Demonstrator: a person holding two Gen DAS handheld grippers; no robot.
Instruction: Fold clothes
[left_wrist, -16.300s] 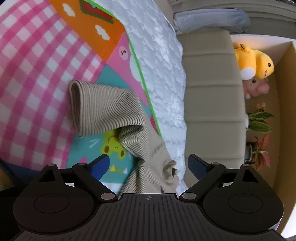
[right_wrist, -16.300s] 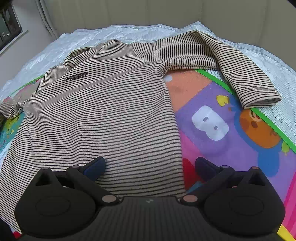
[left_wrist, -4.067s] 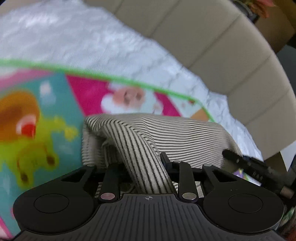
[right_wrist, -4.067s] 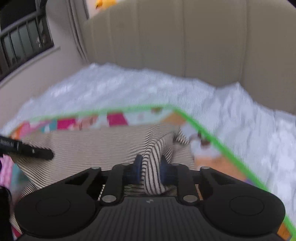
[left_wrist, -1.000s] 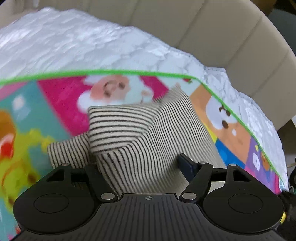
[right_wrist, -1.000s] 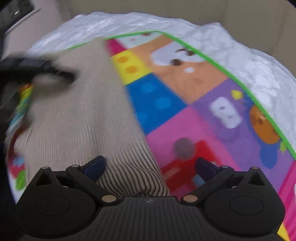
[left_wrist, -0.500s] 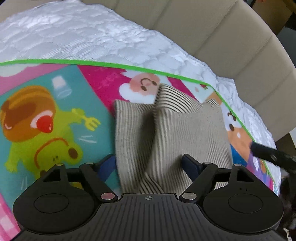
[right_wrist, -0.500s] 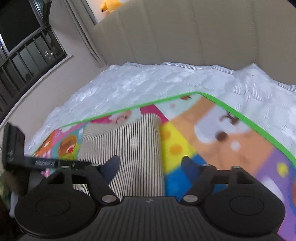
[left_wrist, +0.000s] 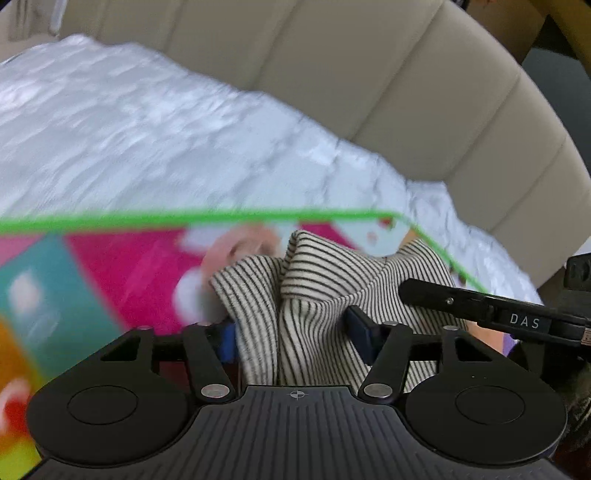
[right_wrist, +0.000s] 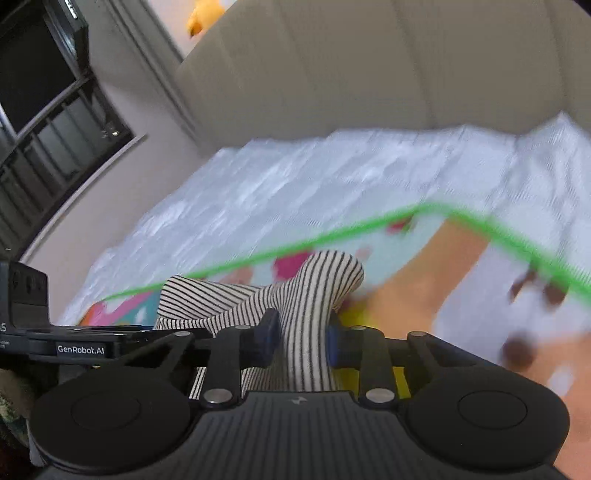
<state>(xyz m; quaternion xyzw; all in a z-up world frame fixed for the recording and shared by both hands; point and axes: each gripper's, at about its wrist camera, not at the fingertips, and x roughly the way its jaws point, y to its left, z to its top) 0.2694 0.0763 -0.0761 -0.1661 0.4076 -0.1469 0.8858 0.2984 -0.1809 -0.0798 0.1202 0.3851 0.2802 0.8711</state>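
The striped beige sweater (left_wrist: 314, 291) lies bunched on the colourful play mat (left_wrist: 122, 266). My left gripper (left_wrist: 295, 332) has its jaws around a thick fold of the sweater, pads pressing the cloth from both sides. My right gripper (right_wrist: 301, 339) is shut on another fold of the same sweater (right_wrist: 306, 291), lifted into a ridge. The right gripper's finger (left_wrist: 480, 306) shows at the right in the left wrist view; the left gripper's body (right_wrist: 55, 343) shows at the left in the right wrist view.
The mat's green border (left_wrist: 207, 216) lies on a white quilted bedspread (left_wrist: 147, 147). A beige padded headboard (left_wrist: 369, 74) rises behind. A window with dark railing (right_wrist: 44, 110) and a yellow plush toy (right_wrist: 203, 18) are at the far left.
Both grippers were open half a second ago above the folded sweater. They have now dropped low and closed on folds of it, the cloth bunched up between them.
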